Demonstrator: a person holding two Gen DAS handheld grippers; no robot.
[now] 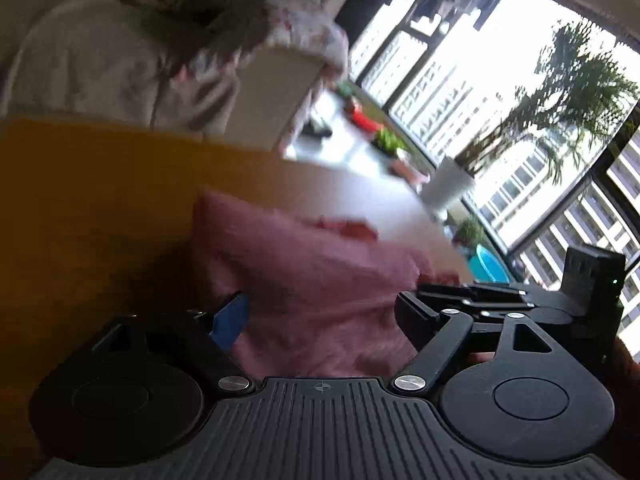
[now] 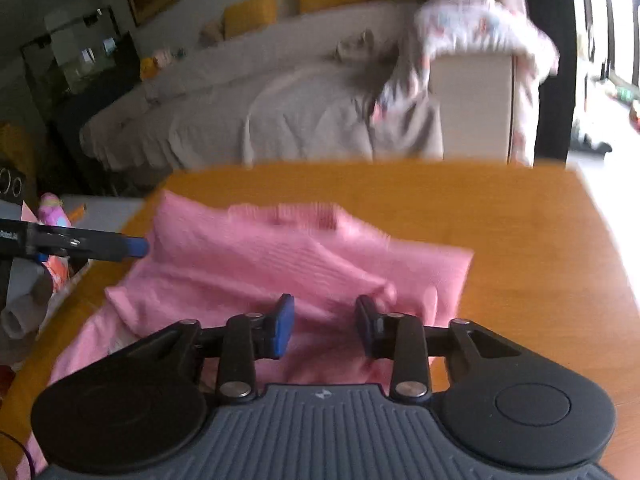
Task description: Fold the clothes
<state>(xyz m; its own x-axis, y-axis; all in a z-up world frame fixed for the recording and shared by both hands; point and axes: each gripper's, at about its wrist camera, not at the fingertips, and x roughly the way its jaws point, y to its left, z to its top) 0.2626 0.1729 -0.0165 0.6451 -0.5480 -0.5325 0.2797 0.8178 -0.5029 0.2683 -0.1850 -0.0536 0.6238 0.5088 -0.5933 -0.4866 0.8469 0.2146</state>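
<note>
Right gripper (image 2: pixel 324 326): jaws parted, blue pads clear of the cloth; nothing pinched between them, pink fabric lying just below and beyond.
Left gripper (image 1: pixel 320 316): jaws spread wide over the same cloth, nothing gripped; only its left blue pad (image 1: pixel 230 322) is plain, the right finger reads as black linkage.
Left gripper, seen from the right wrist: one blue-tipped finger (image 2: pixel 134 246) enters from the left edge, beside the garment's left border; contact cannot be judged.
Pink sweater (image 2: pixel 288 264): lies on the orange table (image 2: pixel 520 240), partly folded, a ridge of doubled cloth running across its middle.
Orientation: ribbed collar (image 2: pixel 308 214) at the far edge, pointing away toward the sofa; near end runs under the gripper body and toward the lower left corner, so the long axis runs near to far.
Hidden or unclear: hem and sleeves are not separable; motion blur softens both views; the sweater's near part is covered by the gripper housing.
Beyond: beige-covered sofa (image 2: pixel 280 112) with a floral cloth (image 2: pixel 480 24) draped over its arm.
</note>
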